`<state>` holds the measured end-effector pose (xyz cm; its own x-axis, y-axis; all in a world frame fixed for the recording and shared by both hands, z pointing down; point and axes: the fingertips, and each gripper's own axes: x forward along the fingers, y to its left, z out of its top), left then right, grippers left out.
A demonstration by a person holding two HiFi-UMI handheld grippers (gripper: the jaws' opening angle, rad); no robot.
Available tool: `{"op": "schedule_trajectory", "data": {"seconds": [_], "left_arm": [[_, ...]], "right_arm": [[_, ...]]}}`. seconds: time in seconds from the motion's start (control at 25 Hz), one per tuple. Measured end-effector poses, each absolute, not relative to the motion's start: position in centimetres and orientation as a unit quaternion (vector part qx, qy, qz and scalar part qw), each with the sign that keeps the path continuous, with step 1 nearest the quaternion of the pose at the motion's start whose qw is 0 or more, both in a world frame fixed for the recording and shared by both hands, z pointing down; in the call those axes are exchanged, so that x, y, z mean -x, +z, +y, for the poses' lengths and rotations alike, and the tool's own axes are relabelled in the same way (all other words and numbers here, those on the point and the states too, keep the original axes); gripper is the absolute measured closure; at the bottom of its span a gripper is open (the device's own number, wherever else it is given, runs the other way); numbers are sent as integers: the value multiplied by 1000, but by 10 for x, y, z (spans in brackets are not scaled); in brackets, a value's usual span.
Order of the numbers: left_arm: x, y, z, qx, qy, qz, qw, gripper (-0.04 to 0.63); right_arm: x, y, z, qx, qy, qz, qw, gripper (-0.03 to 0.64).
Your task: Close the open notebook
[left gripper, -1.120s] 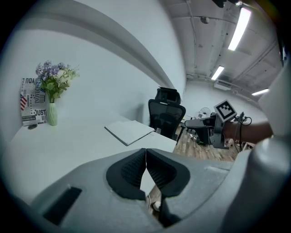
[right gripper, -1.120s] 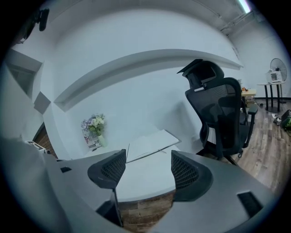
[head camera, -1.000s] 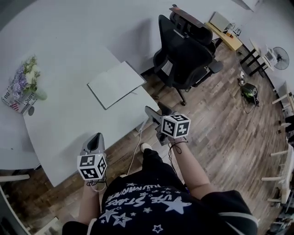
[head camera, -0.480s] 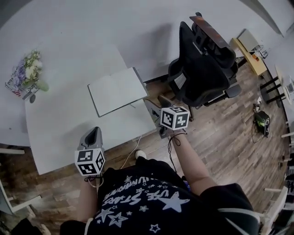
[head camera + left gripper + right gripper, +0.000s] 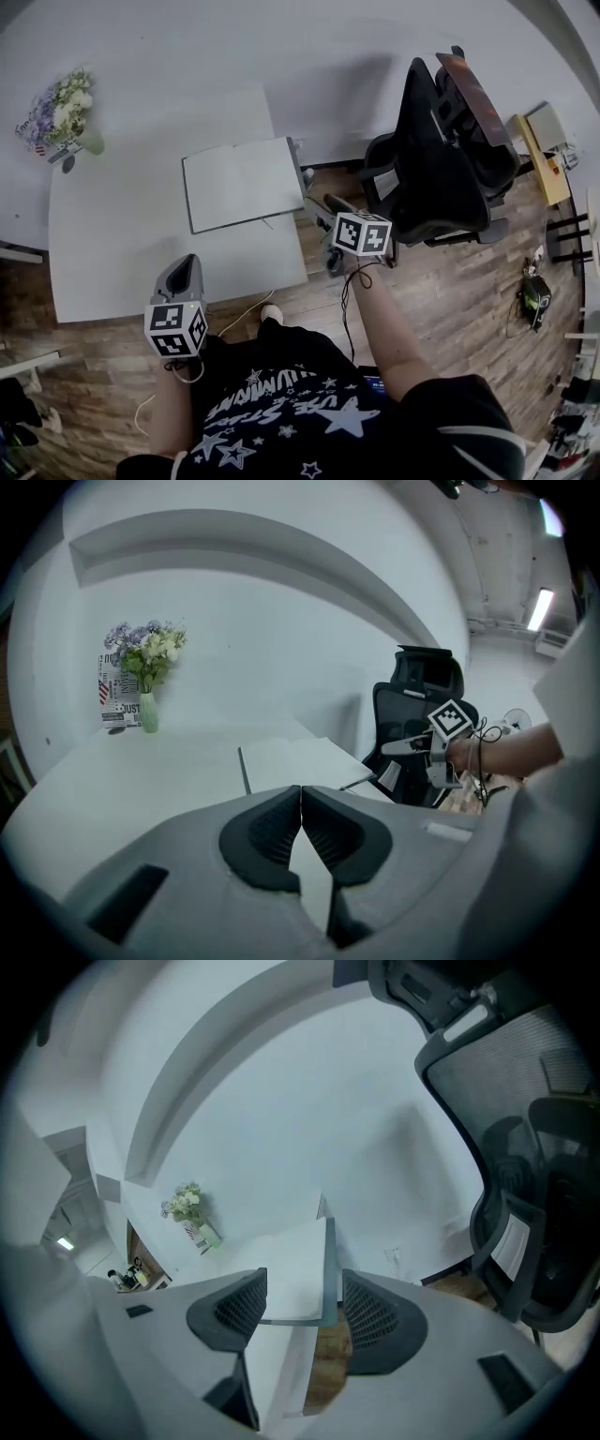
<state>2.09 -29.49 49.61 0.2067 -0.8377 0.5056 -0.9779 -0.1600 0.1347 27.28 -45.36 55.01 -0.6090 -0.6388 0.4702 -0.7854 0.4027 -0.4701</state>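
Note:
The notebook (image 5: 242, 183) lies open and flat on the white table (image 5: 122, 253), white pages up. My right gripper (image 5: 317, 208) hangs just off the notebook's right edge, beside the table. In the right gripper view its jaws (image 5: 303, 1283) are apart and closing; the notebook's edge (image 5: 300, 1269) shows in the gap ahead of them, and the pads do not press on it. My left gripper (image 5: 186, 267) sits over the table's front edge, well short of the notebook (image 5: 295, 759). Its jaws (image 5: 300, 791) are shut with nothing between them.
A vase of flowers (image 5: 66, 117) stands at the table's far left corner. A black office chair (image 5: 441, 178) is close on the right, just behind my right gripper. A cable (image 5: 239, 323) runs over the wooden floor by the table's front edge.
My right gripper has come lower and closer to the notebook's right edge. The left gripper has shifted a little along the table's front edge. The notebook has not moved.

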Motion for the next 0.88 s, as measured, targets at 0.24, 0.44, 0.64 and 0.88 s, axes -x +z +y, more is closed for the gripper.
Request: {"op": "schedule_trajectory", "data": {"seconds": [0.24, 0.44, 0.64, 0.88], "left_arm": [[-22, 509, -307, -726, 167, -624, 237, 575], [-19, 518, -312, -715, 170, -632, 247, 575], [-14, 529, -308, -704, 172, -639, 259, 575], [-10, 536, -301, -698, 173, -641, 268, 575]], "right_arm": [[-264, 587, -469, -396, 372, -829, 133, 370], [-254, 615, -474, -358, 416, -825, 139, 365], [-243, 626, -472, -320, 443, -827, 131, 365], [-240, 616, -471, -310, 428, -838, 133, 459]]}}
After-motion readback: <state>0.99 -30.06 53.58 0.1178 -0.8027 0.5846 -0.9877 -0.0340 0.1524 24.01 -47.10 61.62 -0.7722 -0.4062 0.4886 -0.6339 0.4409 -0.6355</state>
